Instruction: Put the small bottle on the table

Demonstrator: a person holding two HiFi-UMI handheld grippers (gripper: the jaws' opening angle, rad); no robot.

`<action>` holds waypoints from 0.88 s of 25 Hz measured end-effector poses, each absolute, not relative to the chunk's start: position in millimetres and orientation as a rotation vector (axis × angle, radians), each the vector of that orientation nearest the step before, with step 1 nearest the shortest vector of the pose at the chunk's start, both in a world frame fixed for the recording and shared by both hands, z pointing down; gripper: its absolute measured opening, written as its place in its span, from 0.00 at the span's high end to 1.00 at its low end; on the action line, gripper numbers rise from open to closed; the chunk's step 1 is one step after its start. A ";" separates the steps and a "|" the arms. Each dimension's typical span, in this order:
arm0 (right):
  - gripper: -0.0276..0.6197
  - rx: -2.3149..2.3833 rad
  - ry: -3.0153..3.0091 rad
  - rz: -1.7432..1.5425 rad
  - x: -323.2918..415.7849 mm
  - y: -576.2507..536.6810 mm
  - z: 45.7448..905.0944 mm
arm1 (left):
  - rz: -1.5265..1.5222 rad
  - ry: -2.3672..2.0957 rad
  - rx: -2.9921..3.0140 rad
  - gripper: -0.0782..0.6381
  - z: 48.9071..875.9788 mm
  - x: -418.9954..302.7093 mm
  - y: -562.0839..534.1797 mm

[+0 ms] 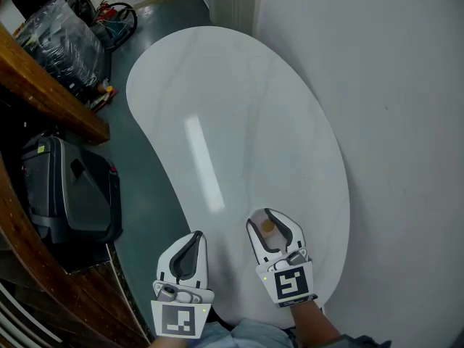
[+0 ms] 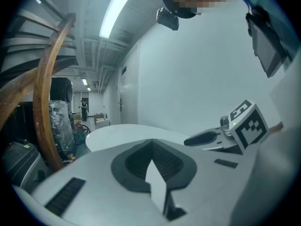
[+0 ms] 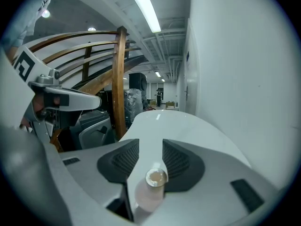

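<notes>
Right tongs (image 1: 267,216) are open, jaws apart. A small pale translucent bottle (image 1: 267,227) with a tan cap stands upright between them on the glossy white oval counter (image 1: 239,114), near its close end, and the pads are not squeezing it. Left tongs (image 1: 196,236) are closed and empty, just beside the right ones at the counter edge.

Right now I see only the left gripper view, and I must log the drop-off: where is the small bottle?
Observer: The small bottle stands upright between the right gripper's jaws, apparently resting on the table.
Operator: Is it gripped?
Observer: No. The jaws stand apart and the pads do not press it.
Operator: Where on the table?
Observer: At its near end, on the side toward the white wall, by the head view.
</notes>
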State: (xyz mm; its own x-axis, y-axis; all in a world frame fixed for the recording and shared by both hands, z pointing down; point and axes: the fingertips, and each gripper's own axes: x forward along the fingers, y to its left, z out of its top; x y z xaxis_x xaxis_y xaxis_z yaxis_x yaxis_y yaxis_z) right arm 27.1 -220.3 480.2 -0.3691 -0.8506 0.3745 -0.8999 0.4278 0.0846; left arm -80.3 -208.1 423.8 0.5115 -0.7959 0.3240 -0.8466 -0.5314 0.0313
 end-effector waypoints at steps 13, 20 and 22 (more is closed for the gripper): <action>0.92 1.626 -2.511 0.005 16.3 -188.4 377.6 | 0.169 -1.516 2.682 0.89 352.7 -67.3 -190.3; 0.95 1.644 -2.542 -0.068 9.2 -182.6 350.0 | 0.085 -1.590 2.714 0.89 321.3 -69.5 -183.0; 0.95 1.656 -2.552 -0.079 10.9 -179.9 345.1 | 0.075 -1.604 2.722 0.89 317.0 -69.9 -180.1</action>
